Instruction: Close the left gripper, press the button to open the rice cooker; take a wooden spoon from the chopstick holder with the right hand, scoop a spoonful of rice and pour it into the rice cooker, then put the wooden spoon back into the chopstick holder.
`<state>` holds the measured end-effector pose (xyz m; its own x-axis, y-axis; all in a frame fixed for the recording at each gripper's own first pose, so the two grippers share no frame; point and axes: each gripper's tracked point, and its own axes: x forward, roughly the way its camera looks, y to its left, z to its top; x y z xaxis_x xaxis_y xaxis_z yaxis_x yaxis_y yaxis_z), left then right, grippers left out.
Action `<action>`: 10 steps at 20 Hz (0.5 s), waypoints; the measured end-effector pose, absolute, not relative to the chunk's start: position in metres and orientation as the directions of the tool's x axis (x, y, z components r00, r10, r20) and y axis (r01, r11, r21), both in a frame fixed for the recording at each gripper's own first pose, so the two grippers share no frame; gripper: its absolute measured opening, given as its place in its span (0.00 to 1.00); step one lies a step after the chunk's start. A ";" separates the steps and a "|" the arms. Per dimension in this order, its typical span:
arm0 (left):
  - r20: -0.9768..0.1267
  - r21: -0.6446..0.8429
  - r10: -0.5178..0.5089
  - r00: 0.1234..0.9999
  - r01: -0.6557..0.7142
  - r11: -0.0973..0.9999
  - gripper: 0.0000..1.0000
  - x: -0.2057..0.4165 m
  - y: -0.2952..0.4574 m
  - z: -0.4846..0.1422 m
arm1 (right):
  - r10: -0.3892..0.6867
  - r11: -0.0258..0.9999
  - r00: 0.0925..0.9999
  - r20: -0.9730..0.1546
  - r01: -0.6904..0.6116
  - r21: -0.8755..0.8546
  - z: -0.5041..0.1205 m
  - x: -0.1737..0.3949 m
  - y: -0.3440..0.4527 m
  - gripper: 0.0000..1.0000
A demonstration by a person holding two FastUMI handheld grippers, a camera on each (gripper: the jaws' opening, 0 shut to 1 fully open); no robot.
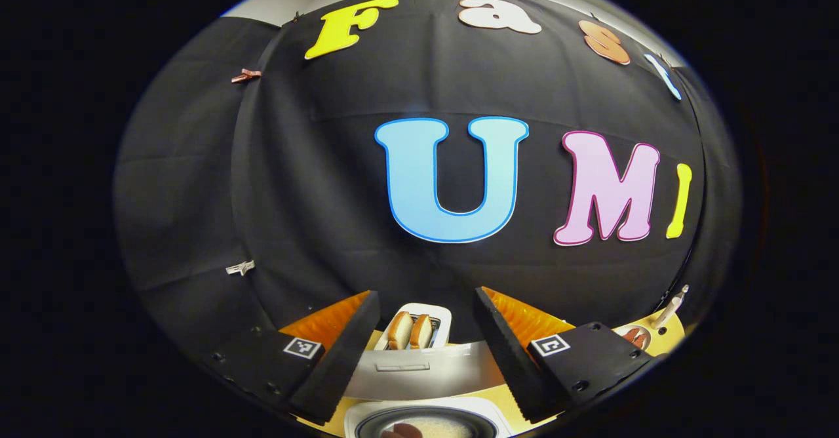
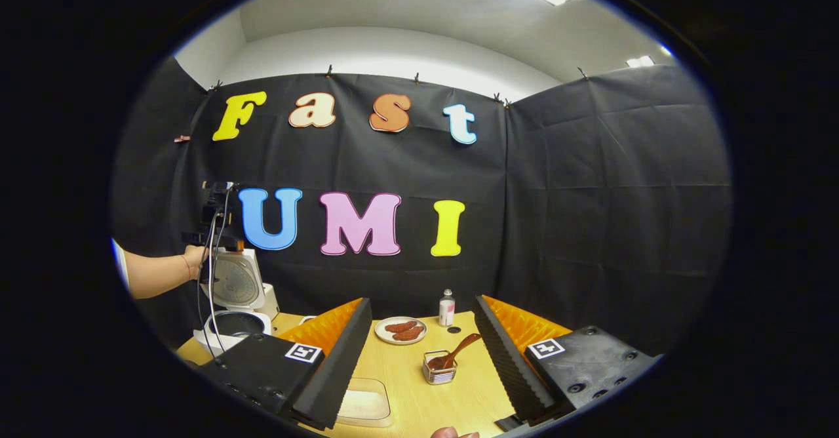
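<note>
between your right gripper (image 2: pixel 423 349)'s spread fingers, the wooden spoon (image 2: pixel 453 353) leans in the chopstick holder (image 2: pixel 439 368), handle tilted up-right; your left gripper (image 1: pixel 425 353) gapes over the open rice cooker (image 1: pixel 426 418).

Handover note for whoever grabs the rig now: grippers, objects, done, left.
Left gripper: open, empty, raised above the rice cooker.
Right gripper: open, empty, over the table, pointed at the chopstick holder.
Cooker lid is up, pot exposed, so the button step looks done.
Wooden spoon sits in the holder; rice tray is near the right gripper's left finger.
Left: grab spoon, scoop rice, pour into the cooker, return spoon.
</note>
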<state>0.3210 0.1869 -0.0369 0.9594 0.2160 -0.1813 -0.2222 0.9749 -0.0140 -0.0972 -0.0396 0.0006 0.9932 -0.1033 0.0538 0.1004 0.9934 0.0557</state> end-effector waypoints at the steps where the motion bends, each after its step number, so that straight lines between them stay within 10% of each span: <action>1: -0.178 -0.015 0.217 0.960 -0.223 0.975 1.00 0.315 0.185 -0.039 | -0.097 0.994 0.994 0.052 0.094 0.055 0.001 -0.097 -0.040 0.98; 10: -0.247 -0.033 0.196 0.949 -0.211 0.977 1.00 0.243 0.154 -0.072 | -0.063 0.996 0.997 0.050 0.060 0.062 0.006 -0.096 -0.049 0.98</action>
